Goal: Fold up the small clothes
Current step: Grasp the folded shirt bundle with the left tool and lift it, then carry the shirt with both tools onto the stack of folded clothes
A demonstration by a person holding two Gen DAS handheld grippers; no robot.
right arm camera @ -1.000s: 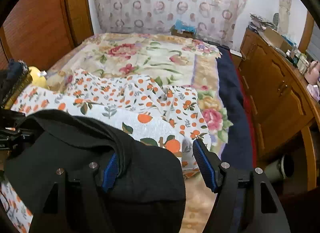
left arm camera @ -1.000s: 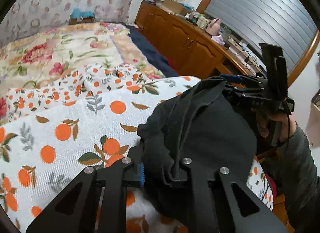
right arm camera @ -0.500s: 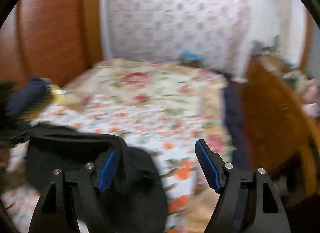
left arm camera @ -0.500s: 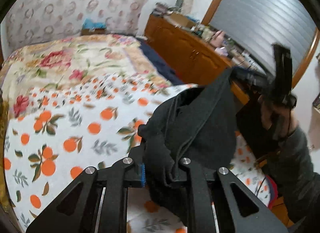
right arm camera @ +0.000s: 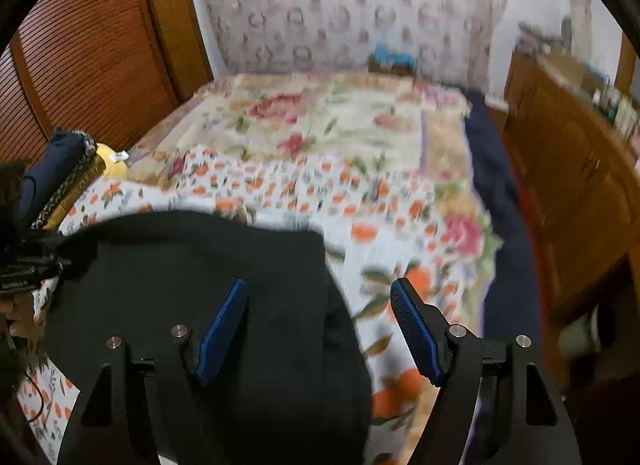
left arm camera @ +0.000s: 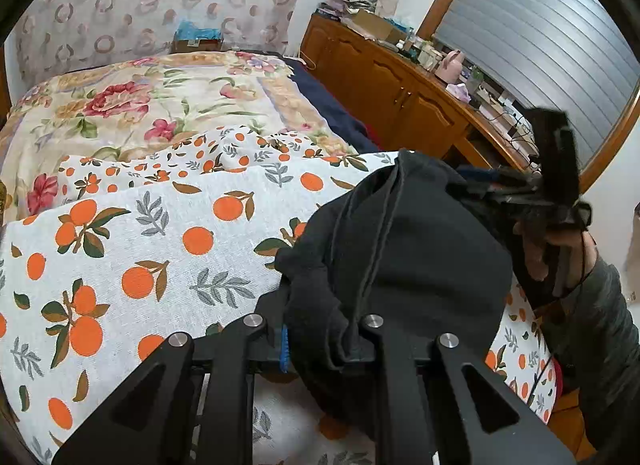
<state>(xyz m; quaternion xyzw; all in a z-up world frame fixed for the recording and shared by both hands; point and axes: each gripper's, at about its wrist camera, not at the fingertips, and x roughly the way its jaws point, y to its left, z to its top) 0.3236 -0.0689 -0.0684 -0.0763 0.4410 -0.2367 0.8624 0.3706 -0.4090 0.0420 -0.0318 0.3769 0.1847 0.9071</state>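
Observation:
A black garment hangs bunched over the orange-print sheet on the bed. My left gripper is shut on a thick fold of it at the near edge, and the cloth hides most of its pads. In the right wrist view the same garment spreads below and in front of my right gripper, which is open with both blue pads bare. The left gripper pinches its far left corner there. From the left wrist view the right gripper, in a hand, sits at the garment's far corner.
A floral quilt covers the far half of the bed. A wooden sideboard with clutter runs along the right. Folded dark clothes lie by the wooden wardrobe at the left. A grey sleeve is at the right edge.
The garment has slipped off the right gripper's left finger, so both its pads now show. The right gripper's view swung and blurred. The left gripper shifted sideways, still clamped on the cloth.

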